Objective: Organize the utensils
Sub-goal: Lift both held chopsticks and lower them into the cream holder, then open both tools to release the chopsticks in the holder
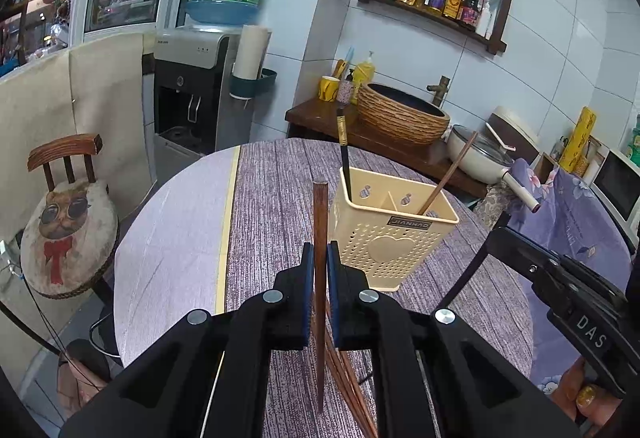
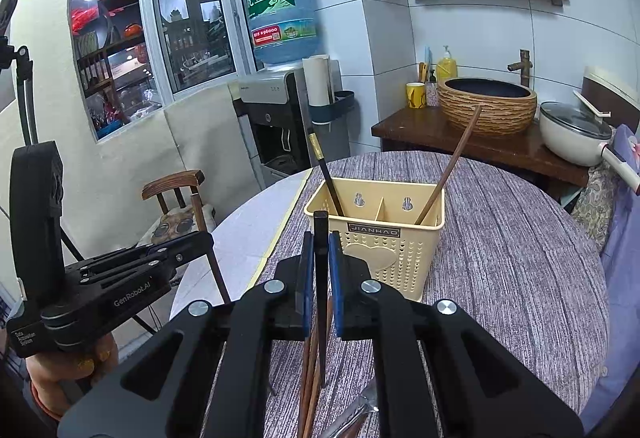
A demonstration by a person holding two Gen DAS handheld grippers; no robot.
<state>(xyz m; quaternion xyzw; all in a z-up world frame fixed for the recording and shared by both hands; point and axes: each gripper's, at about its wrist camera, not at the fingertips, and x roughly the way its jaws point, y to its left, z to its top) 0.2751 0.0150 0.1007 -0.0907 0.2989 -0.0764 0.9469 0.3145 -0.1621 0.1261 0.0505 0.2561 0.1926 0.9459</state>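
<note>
Pinched upright in the left gripper [image 1: 320, 266], a brown wooden chopstick [image 1: 319, 238] sits just left of the cream utensil holder [image 1: 390, 238], whose matching brown chopstick [image 1: 448, 174] leans in its right compartment, while the right gripper [image 2: 320, 258] clamps a black chopstick [image 2: 320, 238] before the holder's left compartment.

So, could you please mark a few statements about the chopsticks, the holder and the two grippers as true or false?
1. The left gripper holds a brown chopstick. True.
2. The right gripper is empty. False: it grips a black chopstick.
3. The yellow holder is empty. False: a black and a brown chopstick stand in it.
4. The holder stands on the round table. True.
</note>
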